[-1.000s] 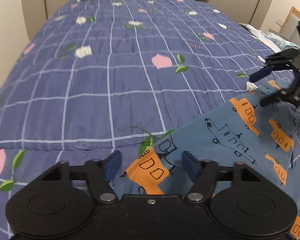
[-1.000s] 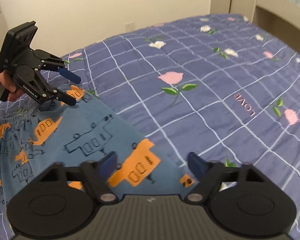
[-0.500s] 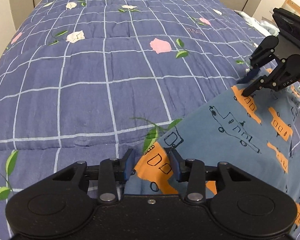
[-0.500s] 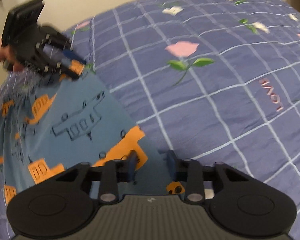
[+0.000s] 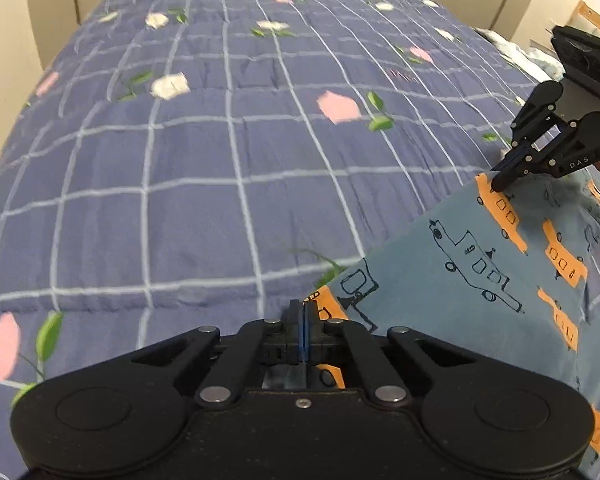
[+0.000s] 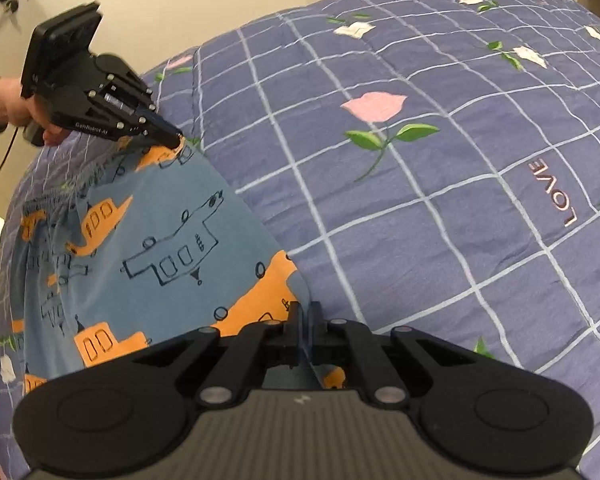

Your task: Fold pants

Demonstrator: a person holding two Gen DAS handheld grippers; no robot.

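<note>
I have the pants (image 5: pixel 472 276) pinched at two corners along one long edge, and that edge is what the next move hangs on. My left gripper (image 5: pixel 303 312) has its jaws closed on the corner nearest it, cloth showing between the blue pads, and in the right wrist view that corner looks to be the gathered waistband end. My right gripper (image 6: pixel 305 314) has its jaws closed on the other corner, which I judge to be a hem. Each shows in the other's camera: the right gripper (image 5: pixel 500 182) nipping an orange print at the far end of the edge, the left gripper (image 6: pixel 172 140) doing the same from its side. The long axis of the pants runs from one pair of jaws to the other, and the blue cloth spreads away from that line toward me, lying flat on the bed (image 5: pixel 204 184); the checked quilt beyond the edge is bare of cloth. I cannot tell whether the legs are already doubled over each other. Since both grips sit on the same edge, I judge the coming fold carries that edge across the cloth, both hands moving together to keep it taut and straight.
</note>
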